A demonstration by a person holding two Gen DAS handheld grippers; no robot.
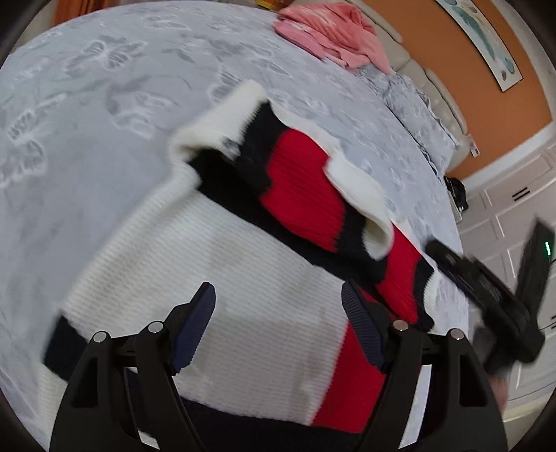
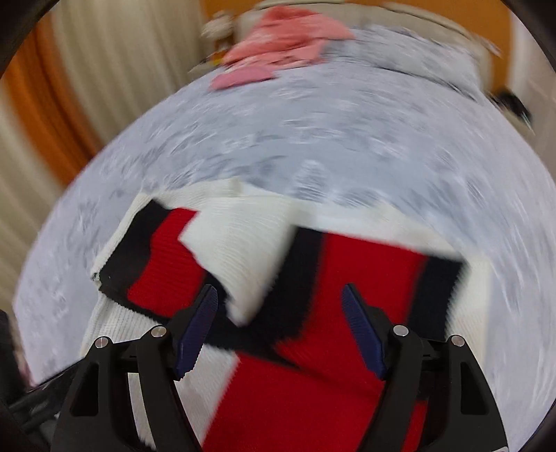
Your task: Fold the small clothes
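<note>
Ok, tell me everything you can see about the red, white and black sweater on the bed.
The sweater is a ribbed knit in white, red and black blocks. It lies on the grey patterned bedspread, partly folded: both sleeves, with white cuffs, are laid across the red and black chest. It looks soft and thick. Both open tongs hover above it; nothing grips it.

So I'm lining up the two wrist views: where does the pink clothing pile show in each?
Left wrist: pink clothing pile top, right of centre, on the bedspread.
Right wrist: top centre, blurred.
Shared landmark: the red, black and white sweater nearer the camera.
</note>
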